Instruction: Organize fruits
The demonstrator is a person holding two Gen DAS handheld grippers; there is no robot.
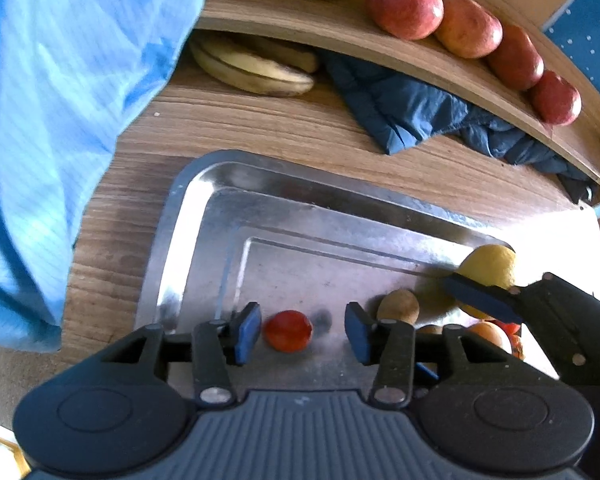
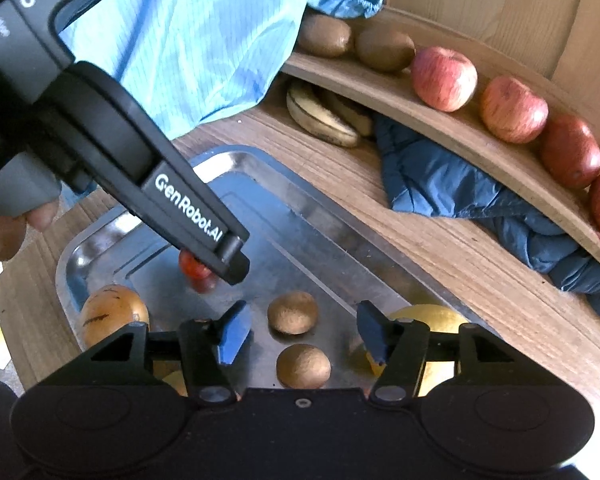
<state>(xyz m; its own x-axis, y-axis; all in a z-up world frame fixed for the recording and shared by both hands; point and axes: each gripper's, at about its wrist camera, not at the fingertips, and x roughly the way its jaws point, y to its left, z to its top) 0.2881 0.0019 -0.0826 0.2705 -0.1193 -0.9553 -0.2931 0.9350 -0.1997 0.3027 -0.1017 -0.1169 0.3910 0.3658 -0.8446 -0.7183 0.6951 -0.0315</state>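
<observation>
A small red fruit [image 1: 288,330] lies on the metal tray [image 1: 204,216]. My left gripper [image 1: 302,334] is open around it, with a gap on each side. Two kiwis [image 2: 292,312] [image 2: 303,366] sit on the tray [image 2: 260,168] between the spread fingers of my open right gripper [image 2: 303,336], which touches neither. A yellow fruit [image 2: 432,320] lies just to the right of it, and an orange-brown fruit [image 2: 112,312] sits at the tray's left. In the right wrist view the left gripper's fingers [image 2: 228,260] partly cover the red fruit [image 2: 198,274].
A curved wooden shelf [image 2: 440,128] holds several red apples [image 2: 444,78] and two kiwis [image 2: 326,36]. Bananas [image 2: 320,116] and a dark blue jacket [image 2: 460,188] lie under it on the wooden table [image 1: 260,120]. A person's light blue sleeve [image 1: 60,100] hangs at the left.
</observation>
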